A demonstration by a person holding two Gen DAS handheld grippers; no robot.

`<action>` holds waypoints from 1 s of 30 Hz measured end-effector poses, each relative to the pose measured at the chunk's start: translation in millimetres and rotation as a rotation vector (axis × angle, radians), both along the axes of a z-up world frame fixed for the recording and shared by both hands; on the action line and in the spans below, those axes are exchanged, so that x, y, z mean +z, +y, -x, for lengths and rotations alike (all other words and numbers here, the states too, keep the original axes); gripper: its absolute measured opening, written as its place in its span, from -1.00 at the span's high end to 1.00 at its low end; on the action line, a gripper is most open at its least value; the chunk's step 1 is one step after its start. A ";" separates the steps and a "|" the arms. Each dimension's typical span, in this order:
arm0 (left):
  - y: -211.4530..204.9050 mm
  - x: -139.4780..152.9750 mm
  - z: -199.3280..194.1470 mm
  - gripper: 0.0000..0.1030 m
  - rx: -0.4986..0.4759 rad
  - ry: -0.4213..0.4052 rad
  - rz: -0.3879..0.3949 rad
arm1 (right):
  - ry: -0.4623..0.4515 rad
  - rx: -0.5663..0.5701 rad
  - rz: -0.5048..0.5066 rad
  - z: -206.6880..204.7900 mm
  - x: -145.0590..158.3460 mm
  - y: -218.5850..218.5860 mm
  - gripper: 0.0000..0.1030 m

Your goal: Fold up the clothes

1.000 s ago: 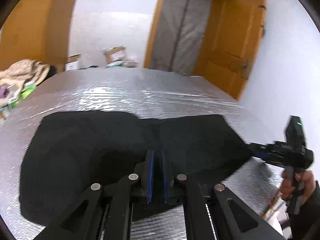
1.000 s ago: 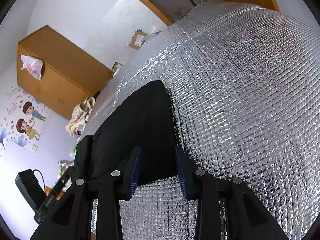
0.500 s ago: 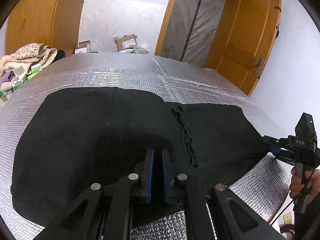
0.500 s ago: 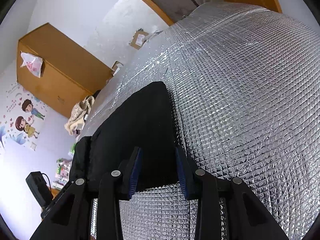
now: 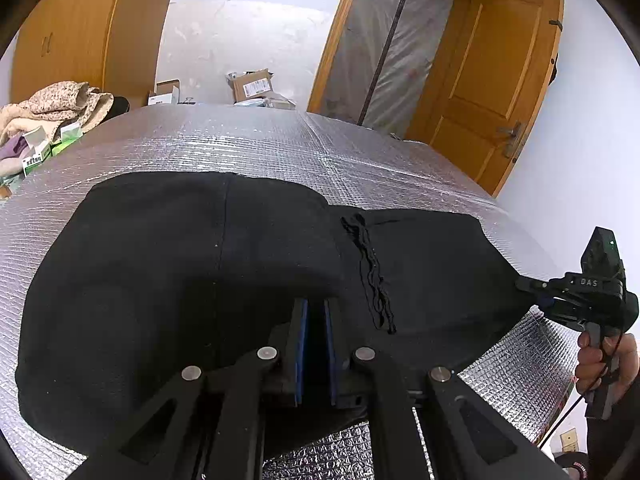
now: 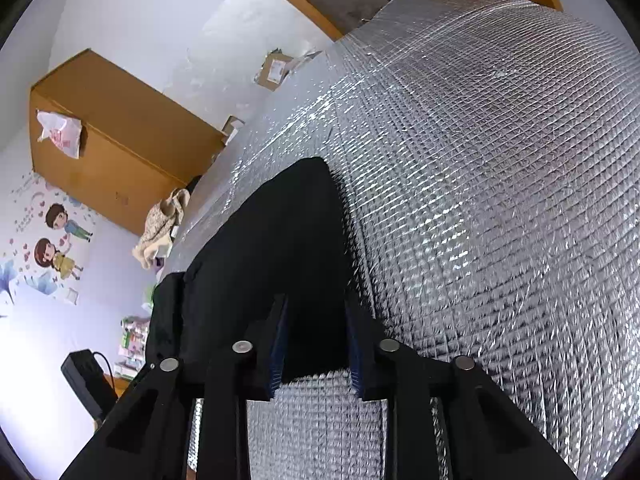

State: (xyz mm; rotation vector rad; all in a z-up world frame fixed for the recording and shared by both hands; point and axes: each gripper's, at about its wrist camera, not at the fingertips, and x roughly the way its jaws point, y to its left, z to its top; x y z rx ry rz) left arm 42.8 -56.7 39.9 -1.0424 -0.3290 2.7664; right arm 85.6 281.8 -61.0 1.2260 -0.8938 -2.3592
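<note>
A black garment [image 5: 168,280] lies spread on the silver quilted surface [image 5: 280,144], with a black drawstring [image 5: 372,276] on it right of centre. My left gripper [image 5: 316,320] is shut on the garment's near edge. My right gripper [image 6: 316,332] has its jaws partly apart, with a corner of the black garment [image 6: 280,248] between them. In the left wrist view the right gripper [image 5: 536,292] sits at the garment's right corner, but whether the pads pinch the cloth does not show.
A pile of beige clothes [image 5: 52,104] and small boxes [image 5: 36,156] lie at the far left. Cardboard boxes [image 5: 252,84] stand beyond the far edge. A wooden door [image 5: 500,84] is at the right, a wardrobe [image 6: 112,140] at the left.
The left gripper has lifted and pulled back, so more of the garment and its drawstring show. The right gripper has hardly moved.
</note>
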 end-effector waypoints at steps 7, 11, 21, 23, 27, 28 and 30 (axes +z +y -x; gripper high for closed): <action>2.0 -0.1 1.3 0.85 -0.001 -0.004 -0.001 | 0.028 -0.007 0.031 -3.2 3.9 4.9 0.80; 4.2 1.1 3.6 0.85 -0.003 -0.007 0.005 | 0.078 -0.009 0.079 -5.8 18.8 7.3 0.81; 20.4 3.3 16.1 0.85 -0.072 -0.033 0.023 | 0.206 0.015 0.089 -3.1 73.6 3.9 0.81; 26.8 3.7 22.3 0.85 -0.090 -0.039 0.005 | 0.229 0.014 0.079 -3.7 82.0 4.7 0.81; 42.5 4.9 33.6 0.85 -0.132 -0.038 -0.002 | 0.253 -0.023 0.063 -7.5 92.4 15.8 0.81; 46.8 5.0 35.7 0.85 -0.144 -0.037 0.000 | 0.256 -0.034 0.060 -8.2 94.1 19.2 0.81; 55.3 6.4 39.1 0.85 -0.165 -0.034 0.008 | 0.258 -0.055 0.055 -10.9 97.4 24.9 0.81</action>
